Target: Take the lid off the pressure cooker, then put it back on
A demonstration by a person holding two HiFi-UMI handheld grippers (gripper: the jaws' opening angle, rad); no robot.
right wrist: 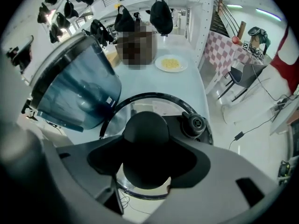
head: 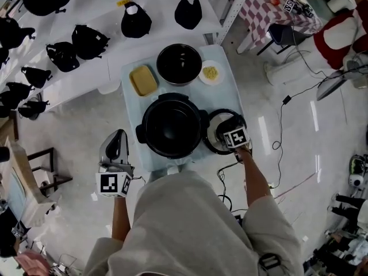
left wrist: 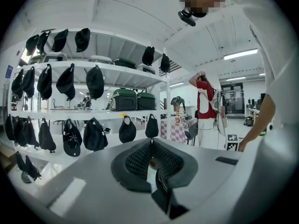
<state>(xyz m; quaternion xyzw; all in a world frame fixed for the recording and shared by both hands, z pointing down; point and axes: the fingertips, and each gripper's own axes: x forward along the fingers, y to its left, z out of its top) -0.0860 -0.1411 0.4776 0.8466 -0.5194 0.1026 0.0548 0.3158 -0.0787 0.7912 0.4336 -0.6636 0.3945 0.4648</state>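
Reading left to right. Left gripper (head: pixel 118 137) hangs off the near-left corner of the table (head: pixel 225 96), well apart from everything on it. Its own view shows the pads shut together with nothing between them, aimed at the shelving rather than at the work.

Pressure cooker (head: pixel 171 128) stands mid-table, uncovered, with its dark inner pot open to the camera. Behind it, in a row: yellow block (head: pixel 143 80), black bowl (head: pixel 179 64), small plate (head: pixel 211 72) with yellow food.

Lid (head: pixel 211 134) lies flat on the table just beside the cooker's right flank. So the removal half is done, and replacing it is still to do.

Right gripper (right wrist: pixel 145 155) points steeply down over the lid, jaws set wide, one on each side of the black knob (right wrist: pixel 145 127). Pad and knob are both black, so I cannot tell whether the pads already bear on it.

Handling, as judgement:
- The lid looks rigid, with a clear pane inside a dark rim. It is probably fairly heavy and would break if dropped or knocked against the pot edge.
- The knob is smooth and domed, so a grip high on the dome could slide off.
- Best hold is the knob, low and square, which keeps the lid hanging level.
- The valve (right wrist: pixel 195 122) beside it is no handle.
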